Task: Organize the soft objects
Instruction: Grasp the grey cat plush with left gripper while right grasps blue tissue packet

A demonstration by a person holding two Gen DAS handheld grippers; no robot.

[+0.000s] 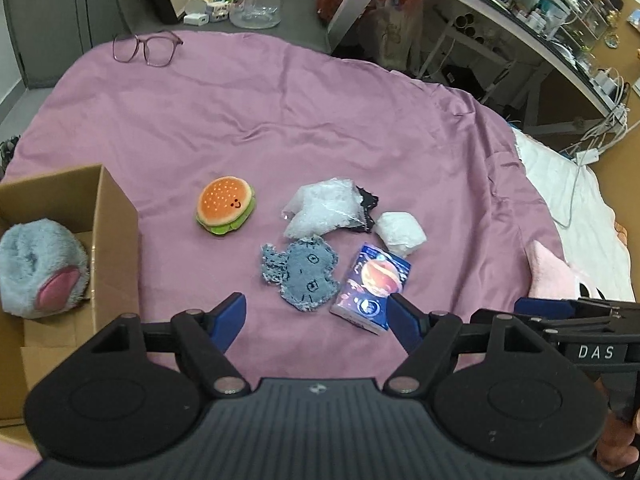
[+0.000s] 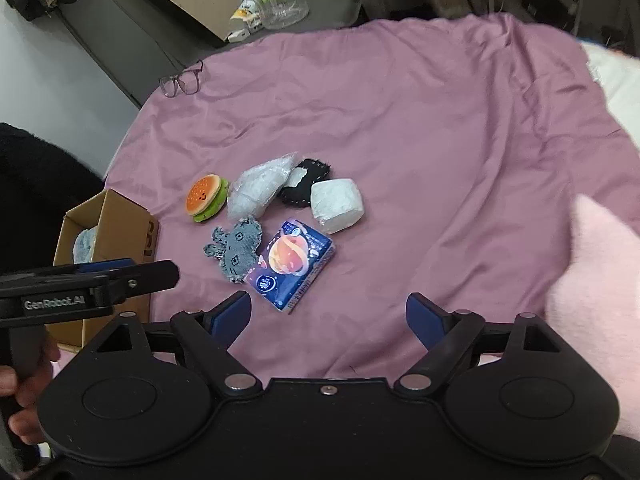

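Left gripper (image 1: 316, 320): I read it as released, jaws apart with nothing between them, pointing down at the pink sheet (image 1: 320, 120).
Right gripper (image 2: 328, 320): also released and empty.
Denim patch (image 1: 300, 276): I find it just ahead of the left gripper at 12 o'clock, long axis running 11 to 5.
Tissue pack (image 2: 294, 264): at 11 o'clock from the right gripper, touching the patch, long axis 1 to 7.
Burger plush (image 1: 226, 210): at 11 o'clock from the left gripper, beyond the patch.
Cardboard box (image 1: 116, 216): at 9 o'clock from the left gripper, blue plush (image 1: 40, 268) inside.
Nearer arm: I judge left for the patch, right for the pack.
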